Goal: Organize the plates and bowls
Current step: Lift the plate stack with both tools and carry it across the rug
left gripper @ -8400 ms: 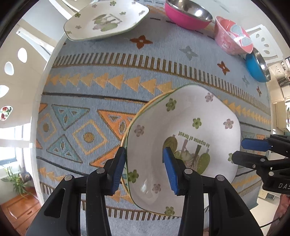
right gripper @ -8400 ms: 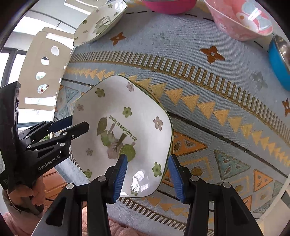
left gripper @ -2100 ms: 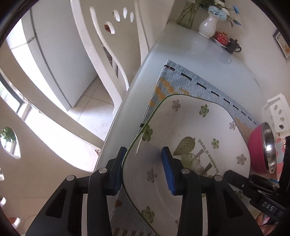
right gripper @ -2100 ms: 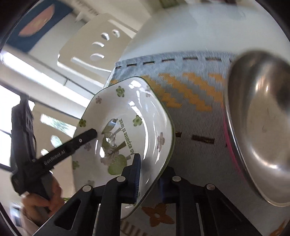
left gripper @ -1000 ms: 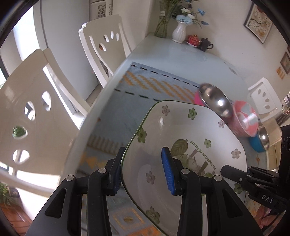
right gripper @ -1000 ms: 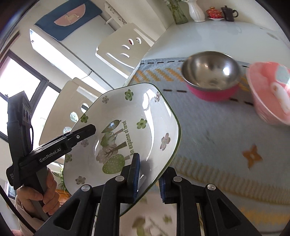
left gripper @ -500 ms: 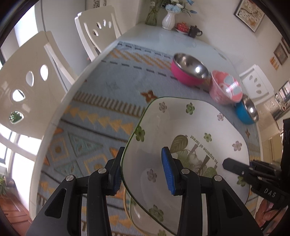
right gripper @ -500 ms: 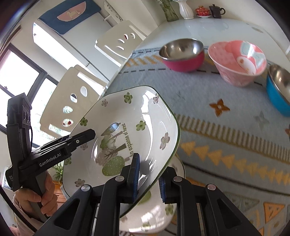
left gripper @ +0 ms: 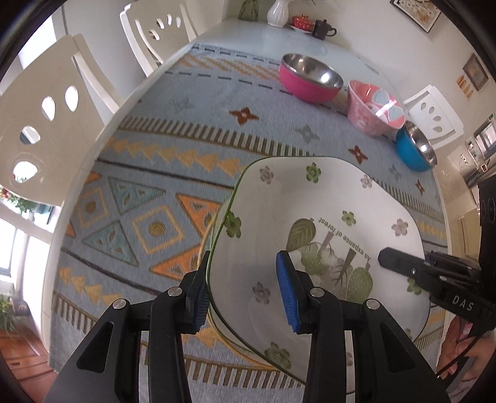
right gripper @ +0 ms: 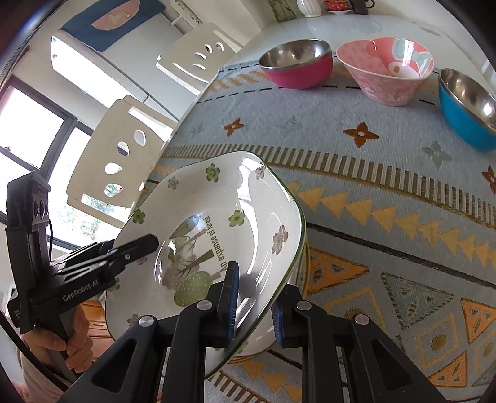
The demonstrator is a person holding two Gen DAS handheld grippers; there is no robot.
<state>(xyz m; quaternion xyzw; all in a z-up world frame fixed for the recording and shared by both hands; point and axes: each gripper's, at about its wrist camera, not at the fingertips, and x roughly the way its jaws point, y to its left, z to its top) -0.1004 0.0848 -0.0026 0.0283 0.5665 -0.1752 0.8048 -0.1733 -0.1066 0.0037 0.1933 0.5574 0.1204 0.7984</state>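
Note:
A white flower-print plate (left gripper: 325,210) with the words "An expanse of forest" is held by both grippers just above a second plate (left gripper: 214,229), whose rim peeks out beneath it. My left gripper (left gripper: 245,291) is shut on the plate's near-left rim. My right gripper (right gripper: 252,305) is shut on the opposite rim of the same plate (right gripper: 217,217). The lower plate (right gripper: 305,269) is mostly hidden. A pink steel bowl (left gripper: 310,77), a pink patterned bowl (left gripper: 373,107) and a blue steel bowl (left gripper: 415,145) stand in a row at the far right.
A patterned blue-grey mat (left gripper: 155,186) covers the table. White chairs (left gripper: 40,102) stand along the left side. A vase (left gripper: 279,12), a red cup and a dark teapot (left gripper: 322,28) sit at the far end.
Both grippers have carried the plate back across the table and lowered it toward the second plate on the mat. Both stay shut on it.

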